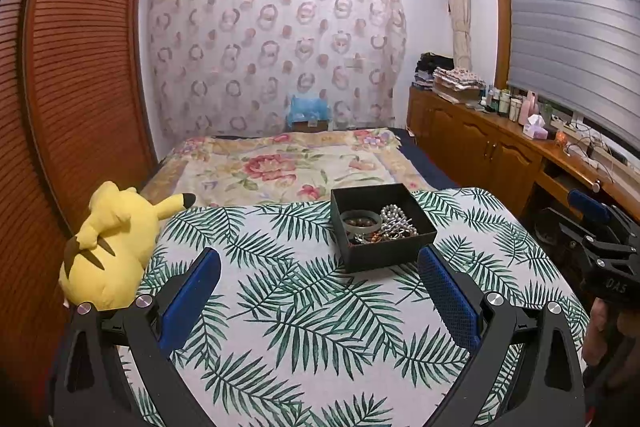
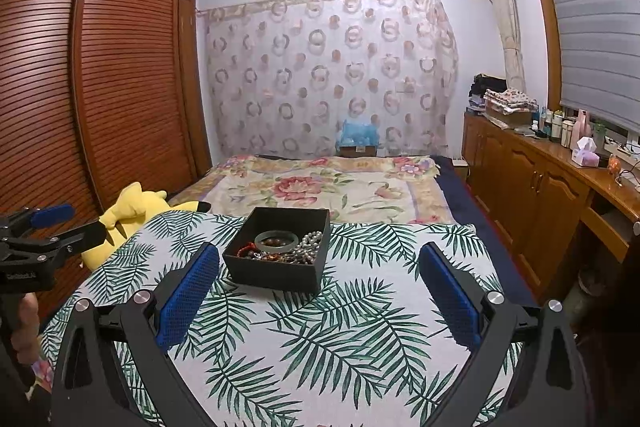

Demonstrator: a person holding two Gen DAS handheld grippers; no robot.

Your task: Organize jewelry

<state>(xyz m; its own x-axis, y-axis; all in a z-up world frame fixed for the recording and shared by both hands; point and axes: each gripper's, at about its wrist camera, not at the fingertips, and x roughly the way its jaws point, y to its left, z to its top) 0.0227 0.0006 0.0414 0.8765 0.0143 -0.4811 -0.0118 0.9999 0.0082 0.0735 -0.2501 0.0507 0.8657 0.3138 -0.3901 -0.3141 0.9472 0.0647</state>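
Observation:
A black open box [image 1: 380, 255] stands on the palm-leaf cloth [image 1: 304, 327]. It holds a dark bangle [image 1: 361, 220], a pearl strand [image 1: 396, 217] and a tangle of beaded pieces. In the right wrist view the box [image 2: 276, 271] holds the bangle [image 2: 277, 241], pearls [image 2: 310, 241] and red-brown beads [image 2: 250, 251]. My left gripper [image 1: 320, 267] is open and empty, short of the box. My right gripper [image 2: 320, 265] is open and empty, with the box between and beyond its fingers.
A yellow plush toy [image 1: 108, 251] lies at the cloth's left edge, next to a brown slatted wardrobe [image 1: 80, 67]. A floral bedspread [image 1: 280, 163] lies beyond the cloth. A wooden cabinet [image 1: 480, 143] with bottles runs along the right wall.

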